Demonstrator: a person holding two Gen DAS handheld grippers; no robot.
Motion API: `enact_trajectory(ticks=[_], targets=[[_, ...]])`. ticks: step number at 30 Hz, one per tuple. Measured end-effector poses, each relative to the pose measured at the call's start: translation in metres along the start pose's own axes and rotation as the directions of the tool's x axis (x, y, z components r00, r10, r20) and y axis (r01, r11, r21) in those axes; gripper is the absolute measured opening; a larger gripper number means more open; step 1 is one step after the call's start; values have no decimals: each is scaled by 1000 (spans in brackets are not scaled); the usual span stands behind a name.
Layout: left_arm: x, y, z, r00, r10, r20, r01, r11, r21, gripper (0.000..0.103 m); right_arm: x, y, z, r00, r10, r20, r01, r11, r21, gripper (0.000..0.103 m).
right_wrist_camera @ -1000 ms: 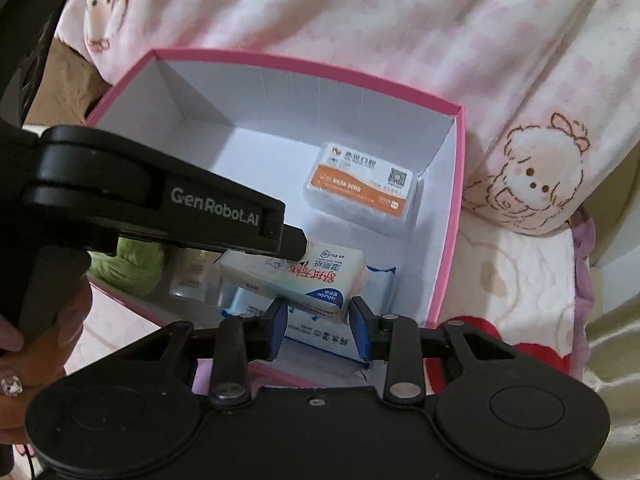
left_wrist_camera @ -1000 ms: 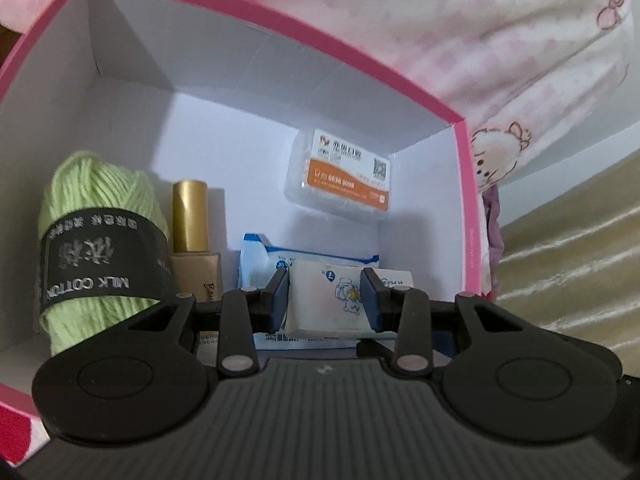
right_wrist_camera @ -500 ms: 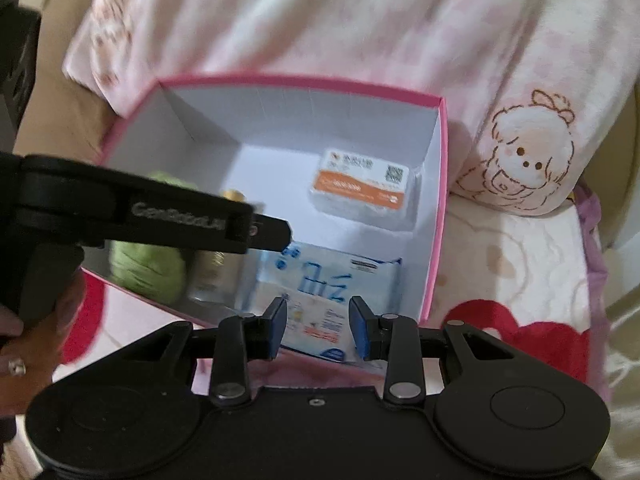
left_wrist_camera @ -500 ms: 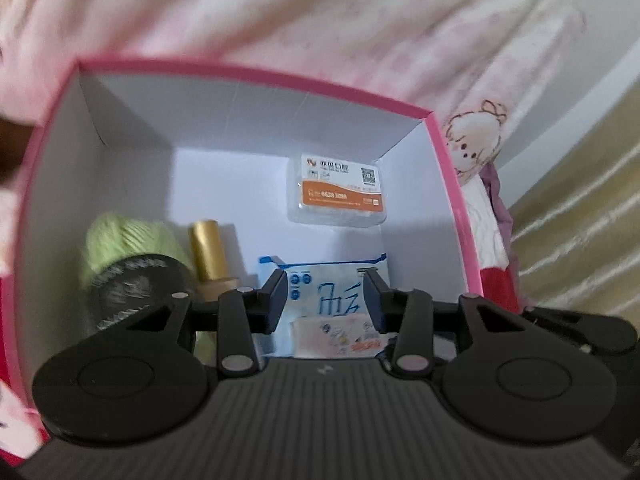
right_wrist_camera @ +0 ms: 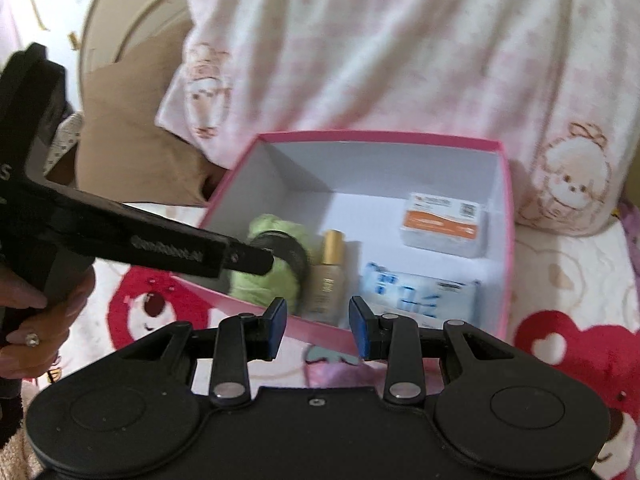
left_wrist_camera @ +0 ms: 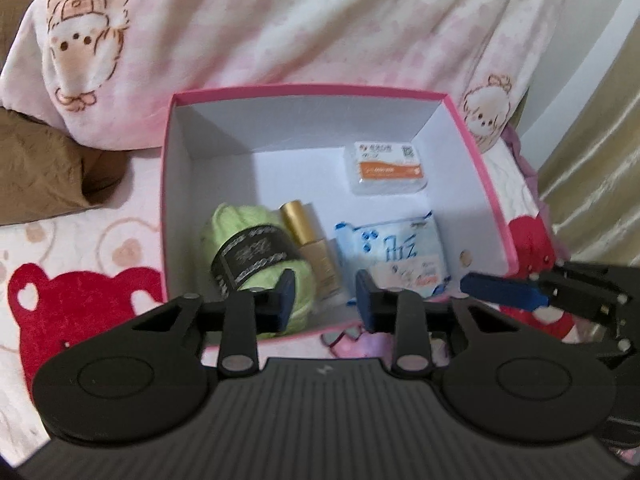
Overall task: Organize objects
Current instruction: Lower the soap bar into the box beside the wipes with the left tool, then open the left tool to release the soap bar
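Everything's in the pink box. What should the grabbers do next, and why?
Probably back both away from the box: the left gripper and right gripper hold nothing, and the yarn, bottle, tissue packs and orange-labelled case already lie inside.

A home bedroom: a pink quilt (left_wrist_camera: 320, 20) printed with cartoon figures heaps behind a bedsheet (left_wrist_camera: 80, 288) of red bears, and a gold curtain (left_wrist_camera: 600, 180) hangs alongside.
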State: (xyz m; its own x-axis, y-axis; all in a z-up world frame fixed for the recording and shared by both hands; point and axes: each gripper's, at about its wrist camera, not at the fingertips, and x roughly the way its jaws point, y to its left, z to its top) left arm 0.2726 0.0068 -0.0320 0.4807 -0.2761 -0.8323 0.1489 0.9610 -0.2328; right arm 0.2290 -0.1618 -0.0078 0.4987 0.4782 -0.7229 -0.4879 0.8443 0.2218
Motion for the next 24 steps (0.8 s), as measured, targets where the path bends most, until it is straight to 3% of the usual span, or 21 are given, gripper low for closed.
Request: enact_trajectory(ticks=[3,11,15,17,20,24], targets=[[8,6,-5,1000,15,-16,-15,1000,-6,21,11,6,-1,1000,19,4,-19,1000,-9,39],[45,7,-7,991,129,-16,-129,992,-6,20,20,7,-4,1000,17,1,-17,1000,12,39],[55,0,-16,971,239,-2,-239,970,35,21,9,5,-13,1000,-2,3,2,1000,12,39],[52,1,-21,969,249,6,-249,968,26,21,0,4,-17,1000,-6,10,6,1000,12,39],[37,2,-29,976,214,27,-214,977,-5,28,-18,5,-25,1000,-12,24,11,1000,16,40],[4,-8,-37,975,209,73,-211,977,16,51,-41,8,-30,999,-22,42,22,1000,13,45]])
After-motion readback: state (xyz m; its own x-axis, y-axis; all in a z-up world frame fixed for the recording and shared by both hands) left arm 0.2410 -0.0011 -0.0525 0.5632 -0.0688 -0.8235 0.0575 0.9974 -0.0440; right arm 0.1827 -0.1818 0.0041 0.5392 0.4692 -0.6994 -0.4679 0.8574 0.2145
